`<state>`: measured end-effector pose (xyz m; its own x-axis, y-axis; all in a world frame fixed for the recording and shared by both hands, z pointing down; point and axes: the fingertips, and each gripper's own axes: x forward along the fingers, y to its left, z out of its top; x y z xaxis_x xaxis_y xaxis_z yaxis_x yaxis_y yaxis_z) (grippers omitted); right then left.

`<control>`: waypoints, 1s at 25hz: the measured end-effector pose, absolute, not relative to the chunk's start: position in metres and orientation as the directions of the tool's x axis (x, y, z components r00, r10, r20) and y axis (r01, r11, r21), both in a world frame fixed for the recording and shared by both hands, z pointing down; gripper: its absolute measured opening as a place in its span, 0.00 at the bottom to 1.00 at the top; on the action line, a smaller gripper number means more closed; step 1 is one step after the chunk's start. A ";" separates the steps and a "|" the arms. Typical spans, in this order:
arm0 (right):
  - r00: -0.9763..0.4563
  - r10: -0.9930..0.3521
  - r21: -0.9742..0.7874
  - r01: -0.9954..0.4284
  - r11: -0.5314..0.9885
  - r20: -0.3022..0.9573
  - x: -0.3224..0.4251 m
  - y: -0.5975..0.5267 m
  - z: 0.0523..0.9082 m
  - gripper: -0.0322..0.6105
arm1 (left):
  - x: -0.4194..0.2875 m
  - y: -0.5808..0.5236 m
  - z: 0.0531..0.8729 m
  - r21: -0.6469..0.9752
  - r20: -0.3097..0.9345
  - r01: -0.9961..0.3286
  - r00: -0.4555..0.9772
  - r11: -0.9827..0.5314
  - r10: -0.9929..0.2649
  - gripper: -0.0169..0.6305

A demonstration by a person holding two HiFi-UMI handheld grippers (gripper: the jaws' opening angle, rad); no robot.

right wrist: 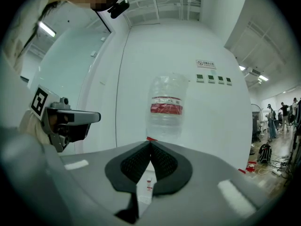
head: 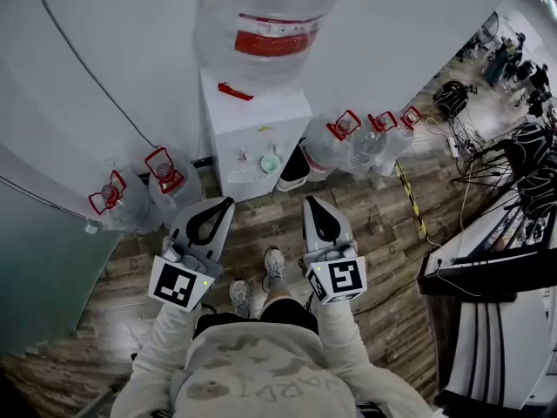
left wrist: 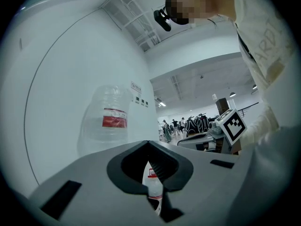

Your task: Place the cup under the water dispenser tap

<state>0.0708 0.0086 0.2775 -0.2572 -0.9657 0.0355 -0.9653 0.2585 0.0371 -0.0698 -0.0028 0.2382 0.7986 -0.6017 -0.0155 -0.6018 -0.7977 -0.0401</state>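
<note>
A white water dispenser (head: 257, 116) stands against the wall with a large clear bottle (head: 265, 20) on top. A small pale-green cup (head: 271, 162) stands on the tray at the dispenser's front, below the taps. My left gripper (head: 228, 201) and right gripper (head: 311, 200) hover side by side in front of the dispenser, short of it. Both are shut with nothing held. In the left gripper view the jaws (left wrist: 148, 142) meet below the bottle (left wrist: 110, 119). In the right gripper view the tips (right wrist: 150, 142) meet under the bottle (right wrist: 166, 108). Neither gripper view shows the cup.
Spare water bottles with red handles stand on the wooden floor to the left (head: 165, 177) and right (head: 335, 142) of the dispenser. A black-and-white thing (head: 294, 172) lies beside its base. The person's feet (head: 274, 266) are below the grippers. Desks (head: 487, 259) and cables (head: 461, 146) fill the right.
</note>
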 end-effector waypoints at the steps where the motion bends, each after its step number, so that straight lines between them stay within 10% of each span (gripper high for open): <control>1: -0.255 -0.966 0.035 -0.966 0.256 0.030 0.071 0.010 0.274 0.06 | -0.070 -0.002 0.236 -0.043 -0.020 -0.601 0.799 -0.798 -0.600 0.03; 25: -0.216 -0.973 0.067 -0.975 0.210 -0.084 0.069 0.035 0.217 0.06 | -0.068 0.007 0.199 -0.056 -0.102 -0.576 0.816 -0.816 -0.569 0.04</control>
